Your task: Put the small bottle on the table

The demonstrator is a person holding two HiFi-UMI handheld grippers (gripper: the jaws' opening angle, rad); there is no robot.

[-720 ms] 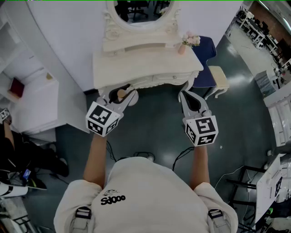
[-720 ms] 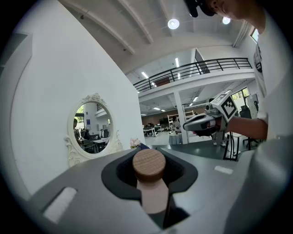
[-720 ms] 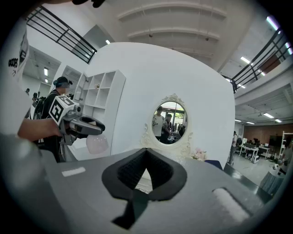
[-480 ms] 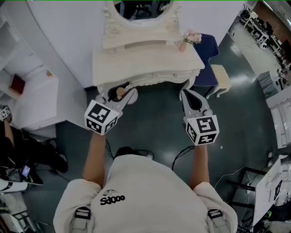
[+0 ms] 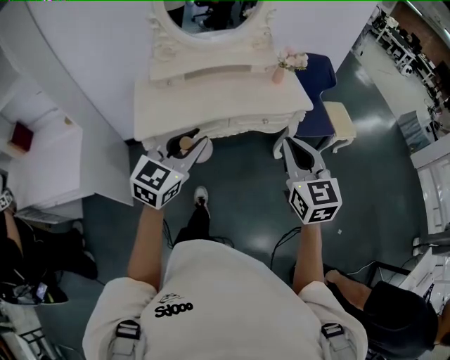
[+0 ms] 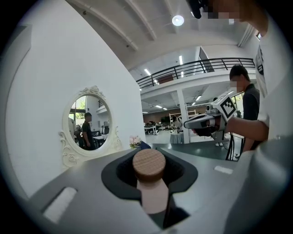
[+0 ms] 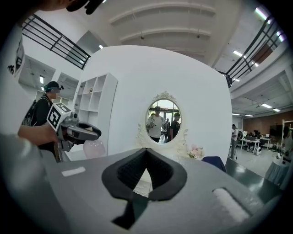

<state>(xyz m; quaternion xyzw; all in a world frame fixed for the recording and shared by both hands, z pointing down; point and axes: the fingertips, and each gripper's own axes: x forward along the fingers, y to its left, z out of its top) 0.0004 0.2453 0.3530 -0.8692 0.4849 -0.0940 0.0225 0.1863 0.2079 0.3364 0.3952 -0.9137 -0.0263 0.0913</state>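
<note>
At the far left a white shelf unit stands against the wall. My left claw is clamped on the small bottle, its pads pressing the pale pink body just under the round wooden cap. I hold the bottle upright in the air in front of the worktop, near its front-left corner, and it is not set down on it. The worktop is a cream dressing table with an oval mirror rising from its back edge. A small vase of pink flowers stands near its back-right corner. My right claw is level before the front-right corner, its jaws narrowed until the tips meet, with nothing between them. Further right, just beside the worktop's right edge, are a blue chair and a cream stool on the dark floor.
</note>
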